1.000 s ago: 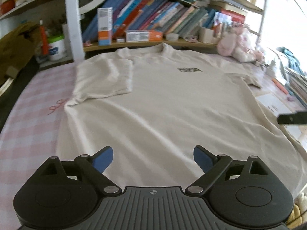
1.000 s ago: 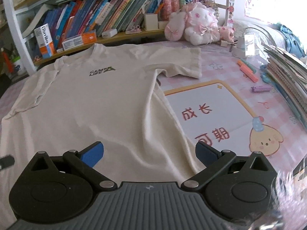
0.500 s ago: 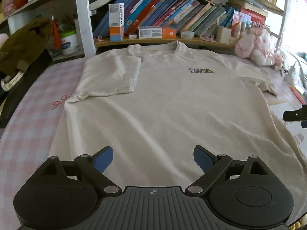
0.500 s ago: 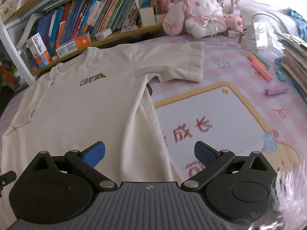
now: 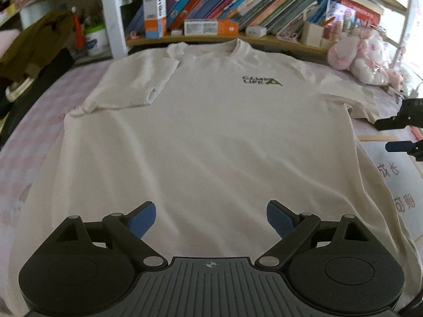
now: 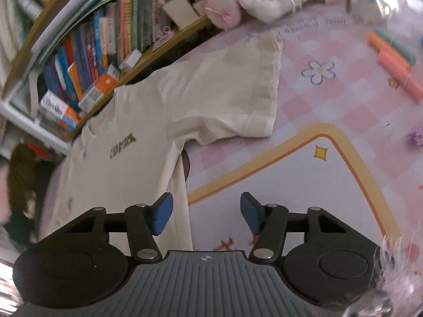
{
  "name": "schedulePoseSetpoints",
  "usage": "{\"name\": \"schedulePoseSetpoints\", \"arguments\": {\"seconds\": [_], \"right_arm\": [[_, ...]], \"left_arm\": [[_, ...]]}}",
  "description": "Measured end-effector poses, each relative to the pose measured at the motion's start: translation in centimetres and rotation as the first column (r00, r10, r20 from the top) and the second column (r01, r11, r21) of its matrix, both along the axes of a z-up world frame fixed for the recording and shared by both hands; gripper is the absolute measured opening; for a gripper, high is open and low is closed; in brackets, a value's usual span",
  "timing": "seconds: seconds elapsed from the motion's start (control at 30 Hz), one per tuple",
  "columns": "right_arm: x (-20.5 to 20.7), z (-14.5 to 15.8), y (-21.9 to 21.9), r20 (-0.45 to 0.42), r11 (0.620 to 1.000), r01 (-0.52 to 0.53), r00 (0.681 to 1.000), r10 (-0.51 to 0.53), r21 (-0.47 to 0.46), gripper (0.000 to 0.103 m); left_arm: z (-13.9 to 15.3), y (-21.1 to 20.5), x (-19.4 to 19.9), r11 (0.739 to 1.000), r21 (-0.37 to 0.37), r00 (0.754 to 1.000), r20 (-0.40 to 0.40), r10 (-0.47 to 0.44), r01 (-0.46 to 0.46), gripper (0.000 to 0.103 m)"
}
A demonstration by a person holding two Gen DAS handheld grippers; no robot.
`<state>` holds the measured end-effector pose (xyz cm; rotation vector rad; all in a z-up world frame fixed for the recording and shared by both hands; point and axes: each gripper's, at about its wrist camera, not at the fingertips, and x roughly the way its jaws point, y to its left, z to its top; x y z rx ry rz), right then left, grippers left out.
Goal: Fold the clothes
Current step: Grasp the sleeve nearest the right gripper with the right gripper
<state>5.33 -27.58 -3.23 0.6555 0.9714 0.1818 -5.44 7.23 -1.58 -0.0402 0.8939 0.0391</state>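
Right wrist view: the right gripper [image 6: 205, 212], half closed on nothing, nears the T-shirt [image 6: 127, 163] edge; next, pinch it. The left gripper [image 5: 210, 218] stays wide open.

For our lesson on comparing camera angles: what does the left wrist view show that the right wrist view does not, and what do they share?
Only the left wrist view shows the folded-in sleeve and the right gripper, whose jaws have just been closing on nothing. Only the right wrist view shows the flat sleeve whole, orange markers and a flower print. Both show the T-shirt, its logo and the bookshelf.
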Motion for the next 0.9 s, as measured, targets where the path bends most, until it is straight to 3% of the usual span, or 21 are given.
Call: {"name": "schedulePoseSetpoints", "arguments": {"seconds": [0.13, 0.33, 0.5, 0.77, 0.83, 0.87, 0.9], "right_arm": [[1.7, -1.2, -2.2, -0.068, 0.989, 0.059, 0.996, -0.050, 0.135, 0.051], [3.7, -2.8, -4.3, -0.165, 0.946, 0.177, 0.977, -0.135, 0.272, 0.036], [4.6, -3.5, -5.4, -0.193, 0.916, 0.246, 0.962, -0.192, 0.316, 0.029], [5.9, -4.0, -6.3, -0.172, 0.886, 0.307, 0.950, -0.262, 0.346, 0.029], [6.1, -4.2, -6.4, -0.168, 0.878, 0.321, 0.946, -0.277, 0.356, 0.022], [6.2, -4.2, -6.4, -0.162, 0.879, 0.319, 0.947, -0.278, 0.355, 0.010], [6.3, -4.1, -6.5, -0.156, 0.880, 0.317, 0.948, -0.279, 0.354, 0.009]], "left_arm": [[-0.5, -0.7, -0.1, 0.999, 0.007, 0.998, -0.034, 0.044, -0.043, 0.093], [-1.3, -1.6, 0.2, 0.997, 0.034, 0.994, -0.073, 0.078, -0.075, 0.093], [-1.7, -1.9, 0.3, 0.994, 0.061, 0.992, -0.090, 0.090, -0.085, 0.093], [-2.1, -1.6, 0.1, 0.991, 0.058, 0.989, -0.084, 0.123, -0.119, 0.100], [-2.2, -1.5, 0.0, 0.991, 0.055, 0.988, -0.080, 0.130, -0.126, 0.102], [-2.3, -1.5, 0.0, 0.990, 0.051, 0.988, -0.079, 0.134, -0.130, 0.102], [-2.3, -1.4, -0.1, 0.990, 0.047, 0.987, -0.078, 0.138, -0.135, 0.102]]}}
